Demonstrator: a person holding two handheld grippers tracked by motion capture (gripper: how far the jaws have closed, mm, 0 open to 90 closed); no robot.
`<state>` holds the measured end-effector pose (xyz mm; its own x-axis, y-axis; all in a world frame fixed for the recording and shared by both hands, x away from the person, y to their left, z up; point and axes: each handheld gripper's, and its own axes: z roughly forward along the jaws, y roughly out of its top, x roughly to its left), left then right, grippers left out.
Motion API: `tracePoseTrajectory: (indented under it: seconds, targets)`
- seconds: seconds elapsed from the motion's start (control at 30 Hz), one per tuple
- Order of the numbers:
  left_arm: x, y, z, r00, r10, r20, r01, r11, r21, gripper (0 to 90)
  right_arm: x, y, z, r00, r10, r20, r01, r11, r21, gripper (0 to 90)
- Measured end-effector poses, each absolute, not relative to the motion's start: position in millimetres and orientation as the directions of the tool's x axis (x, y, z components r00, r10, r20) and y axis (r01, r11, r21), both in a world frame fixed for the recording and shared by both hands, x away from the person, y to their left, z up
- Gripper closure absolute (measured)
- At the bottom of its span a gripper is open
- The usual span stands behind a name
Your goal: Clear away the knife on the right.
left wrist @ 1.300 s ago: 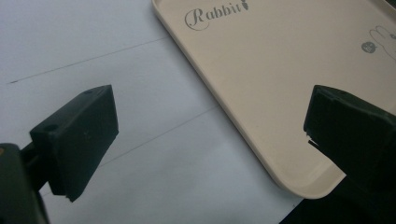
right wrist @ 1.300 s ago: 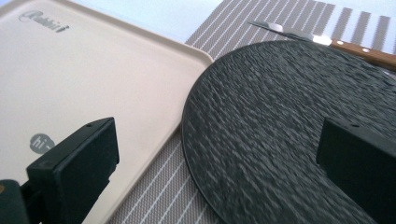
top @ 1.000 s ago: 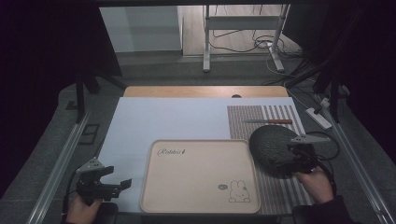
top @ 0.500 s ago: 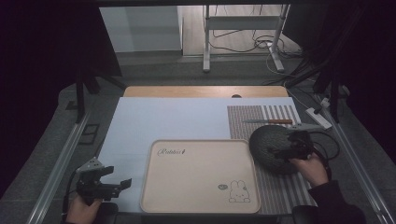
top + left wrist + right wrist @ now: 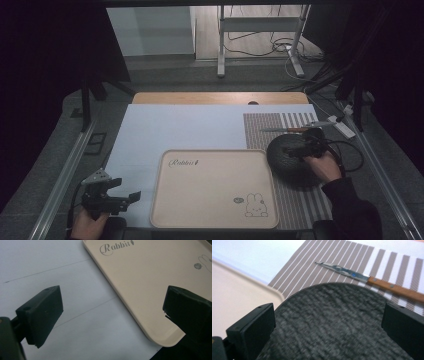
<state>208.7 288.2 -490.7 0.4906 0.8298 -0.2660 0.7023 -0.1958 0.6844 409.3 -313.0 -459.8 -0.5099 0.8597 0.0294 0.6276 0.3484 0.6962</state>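
Both tongs (image 5: 300,150) now over plate (image 5: 285,157)

One beige tray (image 5: 215,190) lies at six o'clock on the table. One dark round plate (image 5: 287,152) sits at three o'clock of the tray, on one striped placemat (image 5: 280,125). One wooden-handled knife (image 5: 290,129) lies at twelve o'clock of the plate.

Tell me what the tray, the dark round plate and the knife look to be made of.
Tray: likely matte plastic, going by its even beige surface, moulded rounded rim and printed rabbit. Dark round plate: rough speckled grey-black finish suggests stone-look ceramic, though I cannot be sure. Knife: shiny metal blade, brown handle with wood-like colour and two rivets.
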Motion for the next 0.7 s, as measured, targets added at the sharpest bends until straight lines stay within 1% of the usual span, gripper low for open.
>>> tracePoseTrajectory:
  seconds: [0.17, 0.2, 0.53, 0.7]
  targets:
    - [208.8, 288.1, -490.8, 0.49, 0.83, -0.266, 0.703, -0.196, 0.683, 3.7, 422.0, -314.0, -459.1, -0.482, 0.876, 0.033, 0.638, 0.325, 0.698, 0.0]
    - [208.9, 288.0, -491.0, 0.49, 0.83, -0.266, 0.703, -0.196, 0.684, 3.6, 429.5, -315.1, -460.3, -0.471, 0.882, 0.029, 0.643, 0.321, 0.695, 0.0]
    - [208.9, 288.2, -490.9, 0.49, 0.83, -0.267, 0.703, -0.196, 0.683, 3.6, 453.7, -322.5, -466.5, -0.442, 0.897, 0.023, 0.676, 0.316, 0.666, 0.0]
    - [209.0, 288.2, -490.9, 0.49, 0.83, -0.268, 0.704, -0.195, 0.683, 3.6, 462.3, -326.8, -466.2, -0.422, 0.906, 0.041, 0.677, 0.284, 0.679, 0.0]
